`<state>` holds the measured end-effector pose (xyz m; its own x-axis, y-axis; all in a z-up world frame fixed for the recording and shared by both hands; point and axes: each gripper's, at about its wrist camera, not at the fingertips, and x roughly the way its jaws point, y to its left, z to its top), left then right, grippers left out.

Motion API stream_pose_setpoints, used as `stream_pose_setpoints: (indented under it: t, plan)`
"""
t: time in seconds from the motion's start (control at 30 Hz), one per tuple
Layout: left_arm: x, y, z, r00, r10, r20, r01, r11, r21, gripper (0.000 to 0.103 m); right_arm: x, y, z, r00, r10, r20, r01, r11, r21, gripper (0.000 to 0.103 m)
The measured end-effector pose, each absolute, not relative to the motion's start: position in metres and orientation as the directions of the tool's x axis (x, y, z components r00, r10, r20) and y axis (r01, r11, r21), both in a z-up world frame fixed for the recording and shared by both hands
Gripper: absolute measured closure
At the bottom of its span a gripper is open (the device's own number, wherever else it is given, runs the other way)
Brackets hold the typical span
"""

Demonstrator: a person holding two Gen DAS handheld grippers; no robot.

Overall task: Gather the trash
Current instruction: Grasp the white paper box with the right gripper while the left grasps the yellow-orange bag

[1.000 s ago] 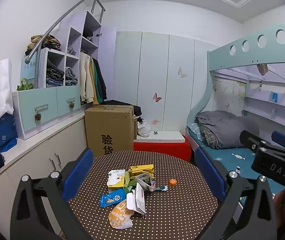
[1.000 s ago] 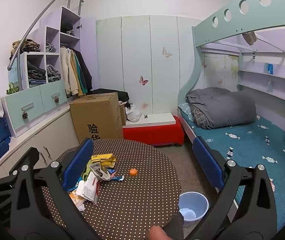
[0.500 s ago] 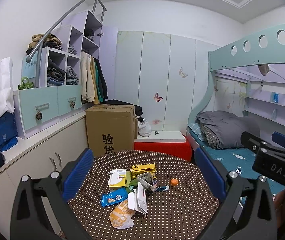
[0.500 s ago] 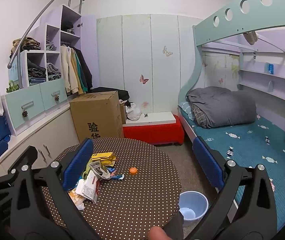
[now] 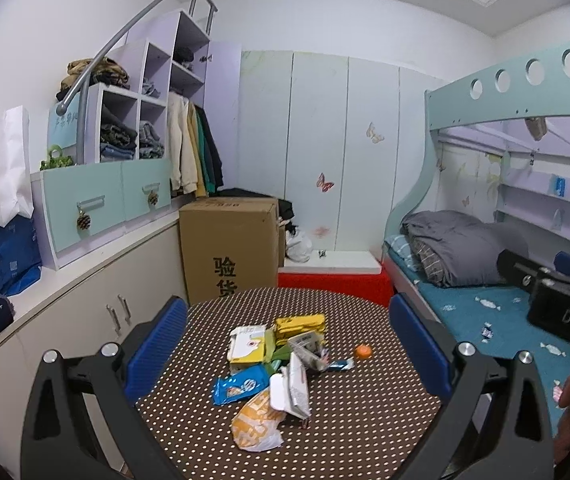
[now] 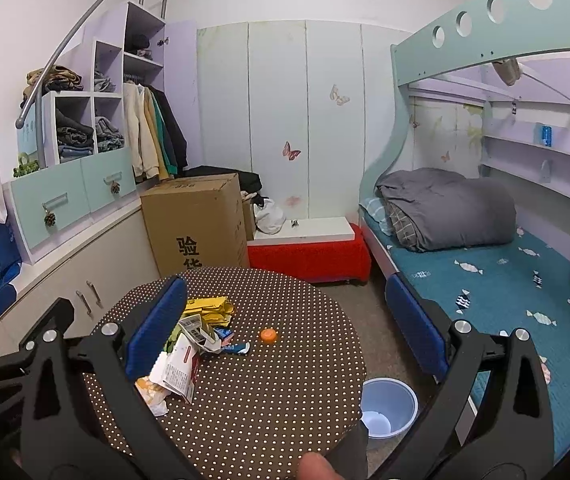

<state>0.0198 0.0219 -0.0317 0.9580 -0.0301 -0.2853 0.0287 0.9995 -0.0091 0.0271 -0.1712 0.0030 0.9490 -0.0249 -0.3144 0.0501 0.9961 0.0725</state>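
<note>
Both tools are spread wide and hold nothing. The left tool (image 5: 287,342) hangs above the near edge of the round dotted worktop (image 5: 365,408), its blue pads framing the trash pile (image 5: 281,360). The right tool (image 6: 285,320) hangs over the same worktop (image 6: 285,392) further right.

The pile sits left of the worktop's centre: a yellow pack (image 5: 301,326) at the back, a white carton (image 5: 247,344), a blue wrapper (image 5: 239,384), a folded white leaflet (image 5: 297,384), and an orange-and-white bag (image 5: 257,424) nearest the camera. The pieces overlap, so the green scraps under them cannot be told apart. An orange cap (image 5: 363,351) lies alone just right of the pile, apart from it.

In the right wrist view the left pad (image 6: 157,326) covers the pile's left part; the carton and blue wrapper are hidden there, and only a corner of the bag (image 6: 151,394) shows. The cap (image 6: 269,335) is plain to see. A pale blue bin (image 6: 389,406) stands on the floor just beside the worktop's right edge, its near left side cut off by the worktop. A fingertip (image 6: 317,466) intrudes at the bottom edge. In the left wrist view the right tool's body (image 5: 561,312) enters from the right, with only part of it in frame.
</note>
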Motion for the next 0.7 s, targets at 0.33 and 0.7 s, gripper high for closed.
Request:
stream_pose_setpoints:
  t: [0.33, 0.7]
  plan:
    - [0.065, 0.072, -0.094, 0.892, 0.09, -0.444, -0.101, 0.995, -0.001, 0.004, 0.101, -0.142, -0.077, 0.831, 0.137, -0.539, -0.088, 0.989, 0.115, 0.006]
    - [0.1, 0.116, -0.177, 0.772, 0.128, -0.623, -0.145, 0.989, 0.024, 0.004, 0.17, -0.077, -0.168, 0.634, 0.31, -0.708, -0.255, 0.949, 0.187, 0.006]
